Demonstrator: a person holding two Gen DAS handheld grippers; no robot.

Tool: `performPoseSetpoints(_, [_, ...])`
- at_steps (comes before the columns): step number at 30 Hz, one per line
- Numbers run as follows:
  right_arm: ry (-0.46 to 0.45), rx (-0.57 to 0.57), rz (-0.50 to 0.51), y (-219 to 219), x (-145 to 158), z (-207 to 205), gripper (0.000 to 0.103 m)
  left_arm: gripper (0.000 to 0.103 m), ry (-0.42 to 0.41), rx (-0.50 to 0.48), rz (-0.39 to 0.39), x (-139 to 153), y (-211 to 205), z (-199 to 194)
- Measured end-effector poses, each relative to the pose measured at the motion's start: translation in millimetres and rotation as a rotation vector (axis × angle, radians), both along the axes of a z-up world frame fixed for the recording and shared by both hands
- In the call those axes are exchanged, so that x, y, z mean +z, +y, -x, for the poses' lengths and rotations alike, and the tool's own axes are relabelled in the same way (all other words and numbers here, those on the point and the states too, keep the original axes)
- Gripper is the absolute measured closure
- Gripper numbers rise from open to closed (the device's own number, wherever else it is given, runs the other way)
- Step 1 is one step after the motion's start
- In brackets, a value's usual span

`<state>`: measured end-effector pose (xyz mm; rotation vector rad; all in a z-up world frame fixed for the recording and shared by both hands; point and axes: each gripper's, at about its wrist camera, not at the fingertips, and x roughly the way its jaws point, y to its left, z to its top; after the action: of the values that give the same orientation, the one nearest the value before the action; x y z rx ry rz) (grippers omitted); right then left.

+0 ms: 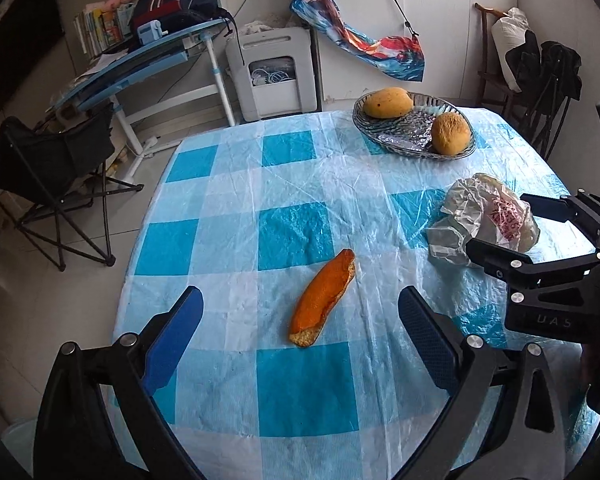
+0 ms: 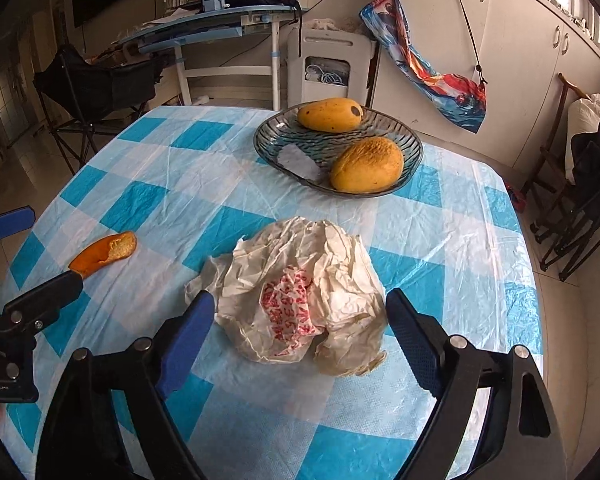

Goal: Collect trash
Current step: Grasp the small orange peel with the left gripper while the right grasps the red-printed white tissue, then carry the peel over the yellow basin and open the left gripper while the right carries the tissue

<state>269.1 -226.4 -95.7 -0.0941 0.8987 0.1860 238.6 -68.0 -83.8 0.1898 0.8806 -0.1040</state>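
Peel [image 1: 322, 300] left of wrapper [image 1: 486, 218]

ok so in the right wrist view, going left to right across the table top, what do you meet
orange peel → crumpled plastic bag → glass bowl holding two mangoes, set further back on the checked tablecloth. The bag and bowl overlap somewhat in left-right span; the bowl reaches further right.

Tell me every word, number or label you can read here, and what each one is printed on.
"UAS": pale letters on the black body of the right tool, seen from the left wrist.
Red print on the crumpled white plastic bag: too creased to read.
Lettering on the black body of the left tool: too blurred.
Book spines on the far shelf: too small.
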Motion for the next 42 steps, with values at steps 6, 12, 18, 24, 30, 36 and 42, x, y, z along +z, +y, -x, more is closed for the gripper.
performPoseSetpoints(6, [0.017,0.032,-0.015,3.7,-0.9,-1.5,0.051,0.065,0.075,-0.057,0.045,-19.5,-8.7,-18.3])
performPoseSetpoints(12, [0.032,0.049,-0.085,6.7,5.6,13.5,0.07,0.09,0.065,-0.087,0.04,-8.7,-17.1,7.8])
performPoseSetpoints(18, [-0.043,0.1,-0.123,21.8,39.7,64.6,0.071,0.09,-0.011,-0.051,0.064,29.2,1.0,63.5])
performPoseSetpoints(24, [-0.077,0.133,-0.216,29.9,50.8,137.2,0.071,0.09,-0.065,0.023,0.129,48.7,32.9,133.1])
performPoseSetpoints(30, [-0.129,0.178,-0.219,46.4,50.0,211.2,0.07,0.09,-0.126,0.05,0.133,59.8,52.2,196.4])
performPoseSetpoints(36, [-0.183,0.186,-0.218,50.8,52.9,253.0,0.069,0.09,-0.144,0.074,0.173,60.9,67.9,242.6])
performPoseSetpoints(42, [-0.241,0.162,-0.225,42.8,60.5,280.4,0.069,0.089,-0.17,0.08,0.191,61.8,70.9,277.0])
